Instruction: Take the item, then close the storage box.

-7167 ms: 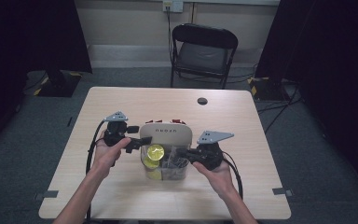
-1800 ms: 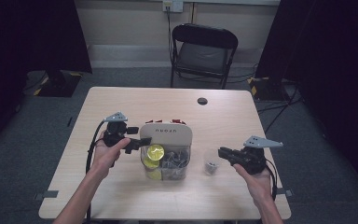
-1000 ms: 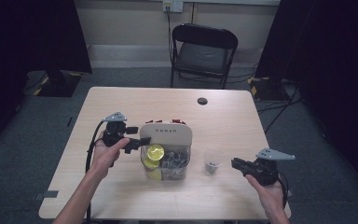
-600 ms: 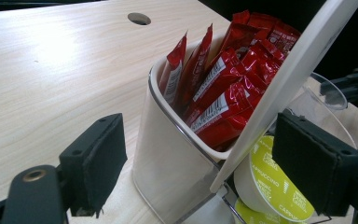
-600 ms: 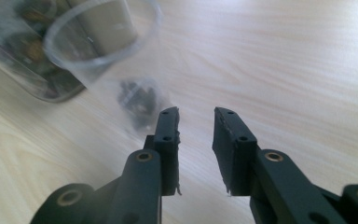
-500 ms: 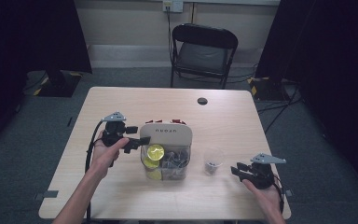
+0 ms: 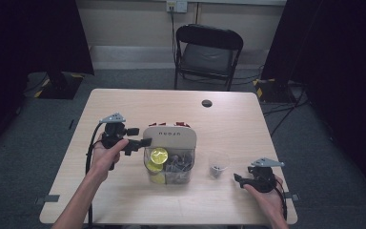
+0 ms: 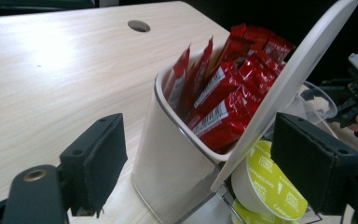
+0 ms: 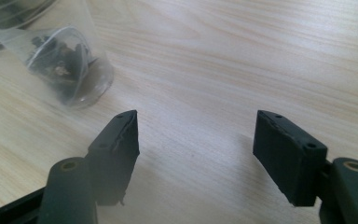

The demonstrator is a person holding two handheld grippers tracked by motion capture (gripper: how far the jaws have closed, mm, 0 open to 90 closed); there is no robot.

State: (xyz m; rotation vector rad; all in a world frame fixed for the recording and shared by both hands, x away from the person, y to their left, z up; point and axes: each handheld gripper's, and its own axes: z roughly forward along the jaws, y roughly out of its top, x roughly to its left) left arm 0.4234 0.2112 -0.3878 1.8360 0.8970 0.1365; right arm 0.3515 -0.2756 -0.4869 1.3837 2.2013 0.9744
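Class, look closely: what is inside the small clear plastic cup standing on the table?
The clear cup holds a small heap of dark pieces at its bottom. The glare and wrinkled plastic blur them, so what they are cannot be told.

The left claw (image 8: 205, 168) spans the white bin (image 8: 177, 163), pads wide of its wall and raised lid (image 8: 298, 79). Red sachets (image 8: 228, 88) fill it; yellow pods (image 8: 265, 186) sit below, on the counter (image 8: 65, 70).
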